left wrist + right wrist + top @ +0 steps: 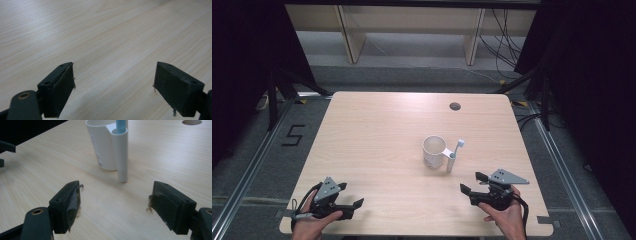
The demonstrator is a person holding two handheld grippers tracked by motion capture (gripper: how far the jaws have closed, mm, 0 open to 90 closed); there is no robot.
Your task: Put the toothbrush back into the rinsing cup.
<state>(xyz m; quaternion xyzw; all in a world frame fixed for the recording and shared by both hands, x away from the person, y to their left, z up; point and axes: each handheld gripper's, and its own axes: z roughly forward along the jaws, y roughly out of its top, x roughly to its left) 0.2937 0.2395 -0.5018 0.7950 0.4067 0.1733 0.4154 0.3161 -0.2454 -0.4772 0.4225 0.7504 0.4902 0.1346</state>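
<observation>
1. The white cup [433,151] stands upright right of the middle of the table [377,140], with a tube-shaped holder [450,162] on its near right side and a blue toothbrush [457,147] standing in that tube
2. The right gripper [472,184] rests on the near right part of the table, jaws spread wide with nothing between them, pointing toward the cup; it is the nearer one, so the reach is likely its job
3. To do it well, I would square the jaws on the holder or the brush handle, close gently, and lift straight so the cup does not tip
4. The left gripper [351,196] lies well apart at the near left, jaws open over bare wood [107,45]
5. In the right gripper view the cup [101,145] and toothbrush [121,126] are cut off at the top, so the brush head is out of frame
6. From above the brush head is too small to read, and the inside of the cup is hard to make out
7. A round hole [455,106] sits near the far edge
</observation>
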